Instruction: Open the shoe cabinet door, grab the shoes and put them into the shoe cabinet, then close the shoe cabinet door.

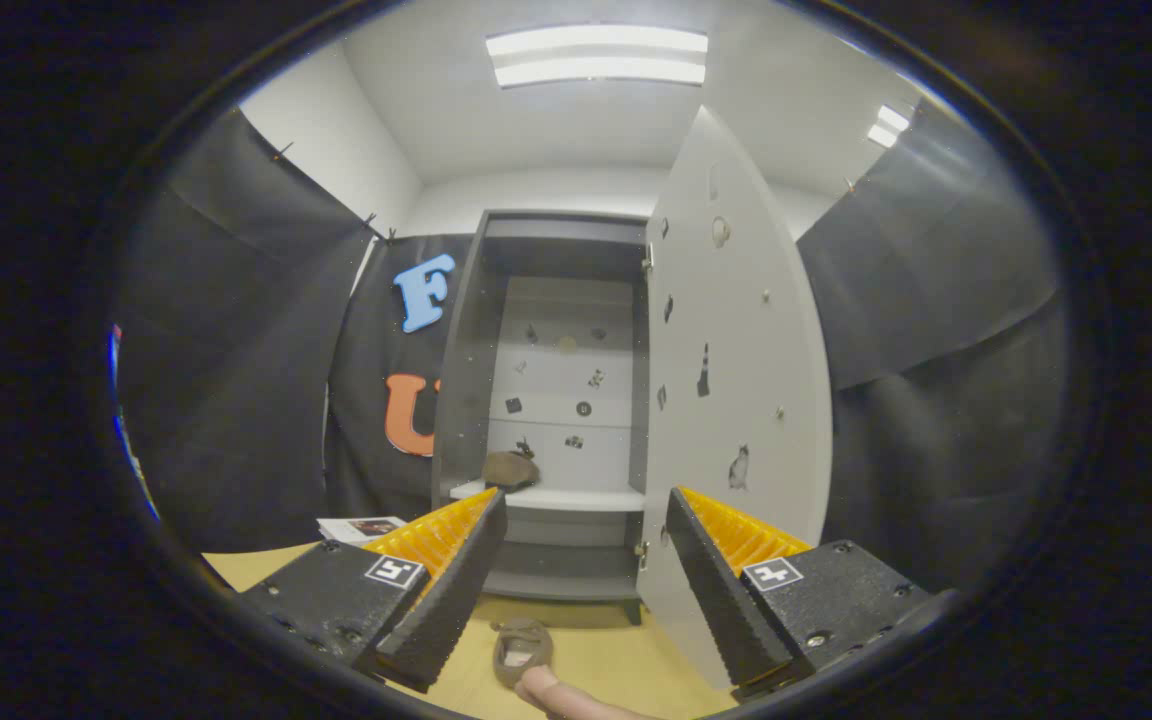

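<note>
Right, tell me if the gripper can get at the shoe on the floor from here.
Probably yes. The gripper is open, and the shoe on the floor lies between and just below its fingers with nothing over it. A finger touches the shoe's near end, and the open cabinet door stands clear beside it.

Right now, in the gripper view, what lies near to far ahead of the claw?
Open claw holding nothing → shoe on the floor between its fingers → open cabinet door → shoe on the cabinet shelf → cabinet back panel.

shoe on shelf (510,468): left part hidden behind the left finger (451,590)
small stickers on cabinet back (566,400): too small to tell
hand (561,697): cut off below
</note>
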`<state>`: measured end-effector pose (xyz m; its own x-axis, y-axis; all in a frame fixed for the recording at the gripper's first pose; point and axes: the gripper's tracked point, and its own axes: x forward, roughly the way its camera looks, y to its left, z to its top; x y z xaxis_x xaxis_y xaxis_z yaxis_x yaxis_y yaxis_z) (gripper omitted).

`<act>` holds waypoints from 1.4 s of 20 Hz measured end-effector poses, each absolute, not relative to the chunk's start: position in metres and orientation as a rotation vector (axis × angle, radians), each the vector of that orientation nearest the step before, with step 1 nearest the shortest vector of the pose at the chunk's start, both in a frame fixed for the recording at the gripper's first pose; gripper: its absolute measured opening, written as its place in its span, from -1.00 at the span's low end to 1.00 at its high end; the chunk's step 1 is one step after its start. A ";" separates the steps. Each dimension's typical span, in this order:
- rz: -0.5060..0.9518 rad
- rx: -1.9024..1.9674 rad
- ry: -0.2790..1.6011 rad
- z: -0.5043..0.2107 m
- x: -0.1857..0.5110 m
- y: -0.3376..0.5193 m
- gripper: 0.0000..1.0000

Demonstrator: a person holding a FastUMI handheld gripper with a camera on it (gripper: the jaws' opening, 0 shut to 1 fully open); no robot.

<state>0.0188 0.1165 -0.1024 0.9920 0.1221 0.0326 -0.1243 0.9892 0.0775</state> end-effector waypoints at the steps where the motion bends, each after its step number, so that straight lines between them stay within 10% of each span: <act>1: 0.135 0.083 0.024 -0.125 0.028 0.127 1.00; 21: 0.325 0.007 0.620 -0.403 0.132 0.245 1.00; 28: 0.348 0.120 0.813 -0.469 0.152 0.251 0.28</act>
